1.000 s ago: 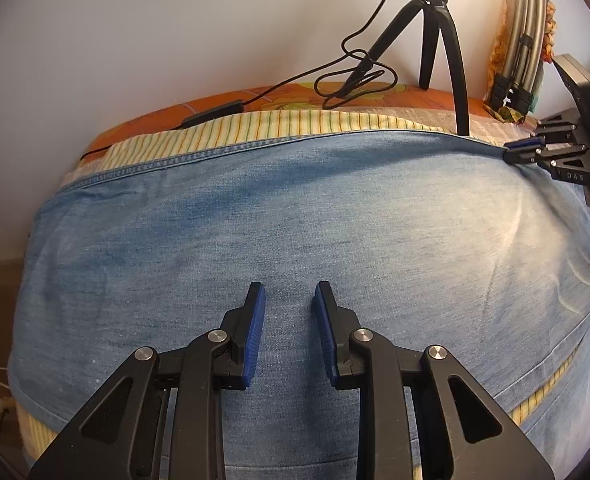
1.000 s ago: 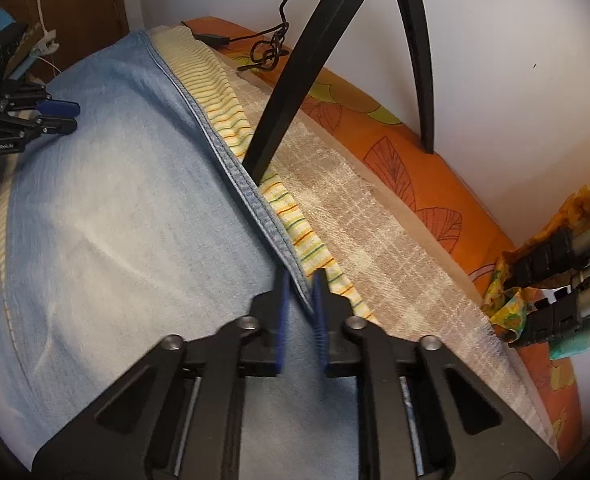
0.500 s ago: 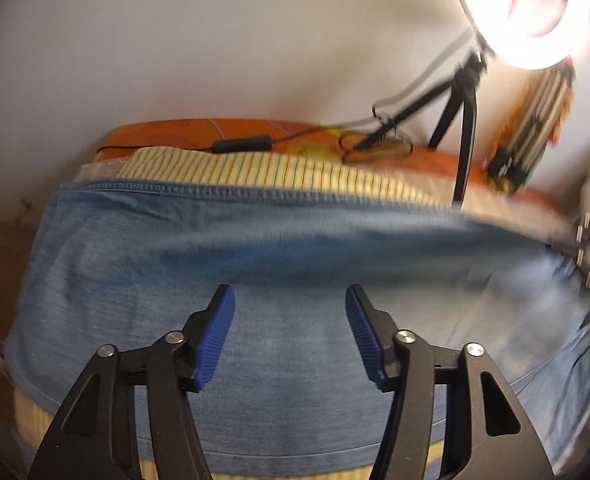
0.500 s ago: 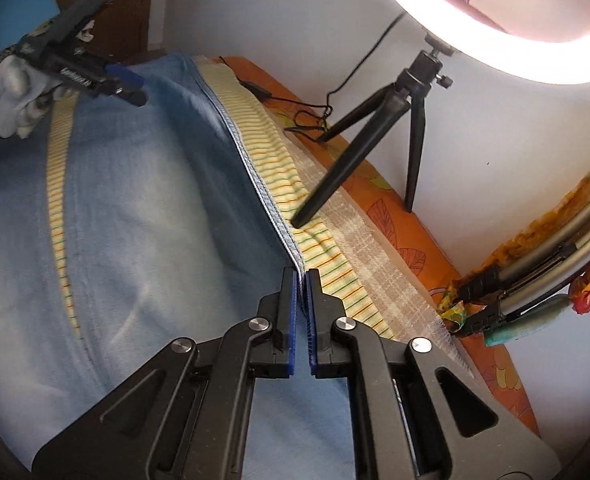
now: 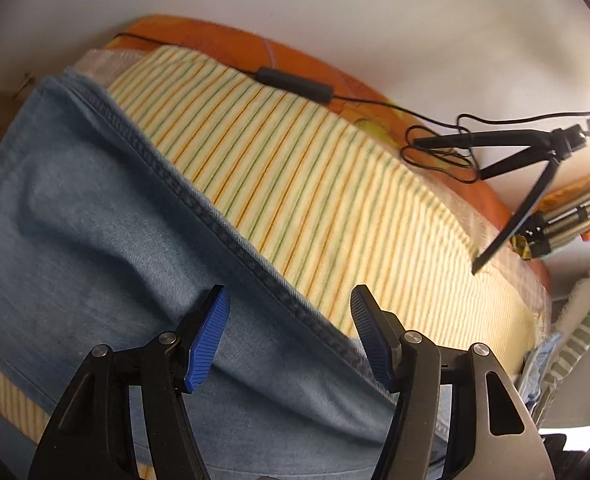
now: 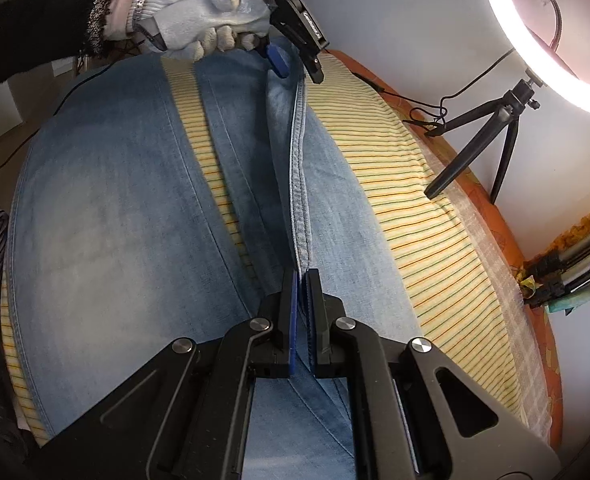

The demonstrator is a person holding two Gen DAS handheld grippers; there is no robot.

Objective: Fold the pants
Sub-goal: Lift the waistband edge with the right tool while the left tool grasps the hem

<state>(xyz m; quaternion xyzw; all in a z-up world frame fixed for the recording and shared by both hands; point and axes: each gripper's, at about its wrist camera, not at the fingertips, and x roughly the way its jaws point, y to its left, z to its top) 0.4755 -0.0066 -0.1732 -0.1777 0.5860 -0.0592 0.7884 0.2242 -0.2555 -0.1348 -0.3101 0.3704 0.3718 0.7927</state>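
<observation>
On the striped sheet (image 6: 415, 216), right gripper (image 6: 302, 280) pinches the jeans (image 6: 107, 216) seam; left gripper (image 5: 291, 312) fingers gape, unlabelled.

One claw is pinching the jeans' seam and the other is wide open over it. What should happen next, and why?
Probably close the left gripper on the stitched edge of the jeans. Its jaws, just opened, straddle that edge without pinching it, while the right gripper already holds the same edge raised. Lifting from one end would likely let the leg sag.
</observation>
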